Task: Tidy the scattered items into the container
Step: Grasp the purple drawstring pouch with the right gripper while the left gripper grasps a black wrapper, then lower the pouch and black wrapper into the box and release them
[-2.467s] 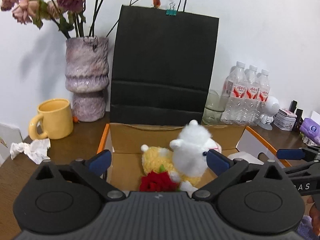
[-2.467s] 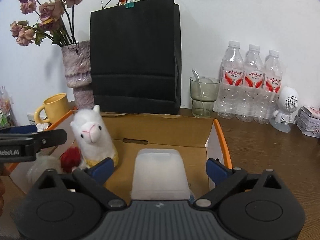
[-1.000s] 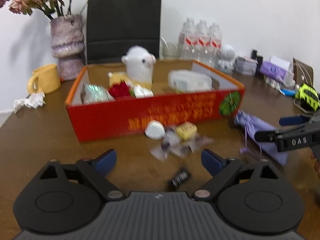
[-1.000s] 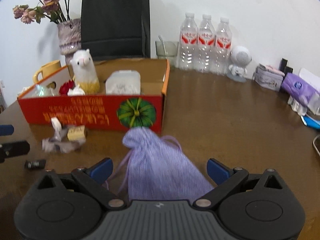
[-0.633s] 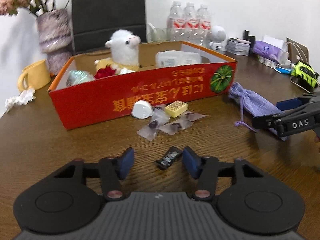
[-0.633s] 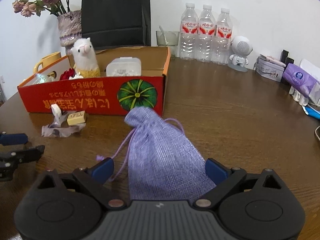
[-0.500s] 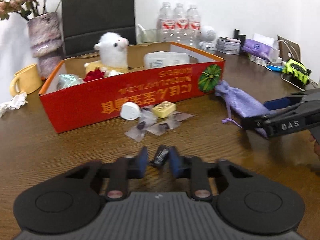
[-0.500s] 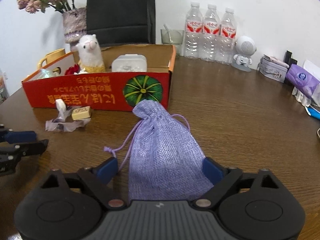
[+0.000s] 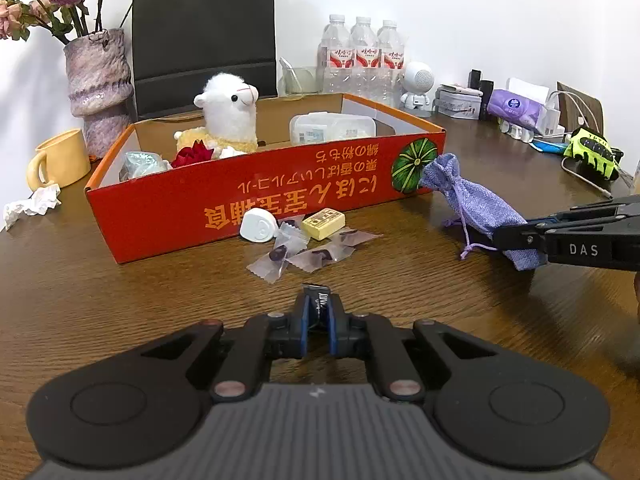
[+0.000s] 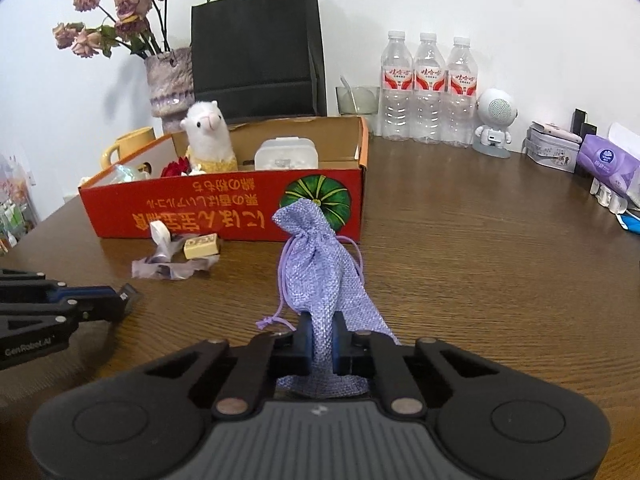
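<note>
Dark wood grain fills the left wrist view, where the left tool (image 9: pixel 318 320) is clenched on a small black sachet (image 9: pixel 319 300) that stands up between its blue pads just above the counter (image 9: pixel 100 300). Ahead of it lie the loose items: two clear candy wrappers (image 9: pixel 304 252), a yellow block (image 9: pixel 323 223) and a white round piece (image 9: pixel 259 231), all close against the front wall of the red cardboard box (image 9: pixel 256 200). Inside the box stand a white plush alpaca (image 9: pixel 230 112), a red flower (image 9: pixel 192 155), a shiny wrapped packet (image 9: pixel 142 163) and a clear plastic container (image 9: pixel 332 127). To the right, the lilac drawstring pouch (image 9: pixel 472 204) lies on the counter with its gathered neck touching the box's corner, and the right tool (image 9: pixel 516 236) grips its far end.

In the right wrist view, the right tool (image 10: pixel 322 344) is clamped on the lilac drawstring pouch (image 10: pixel 316 264), the fabric pinched between its pads while the pouch's neck reaches to the pumpkin print on the red cardboard box (image 10: pixel 224 208). The yellow block (image 10: pixel 201 246) and candy wrappers (image 10: pixel 172 266) lie left of the pouch. The left tool (image 10: pixel 100 304) enters from the left edge, the black sachet (image 10: pixel 129 294) showing at its tip. Behind the box stand a black paper bag (image 10: pixel 256 48), a vase (image 10: pixel 170 80) of dried roses and three water bottles (image 10: pixel 428 88).
</note>
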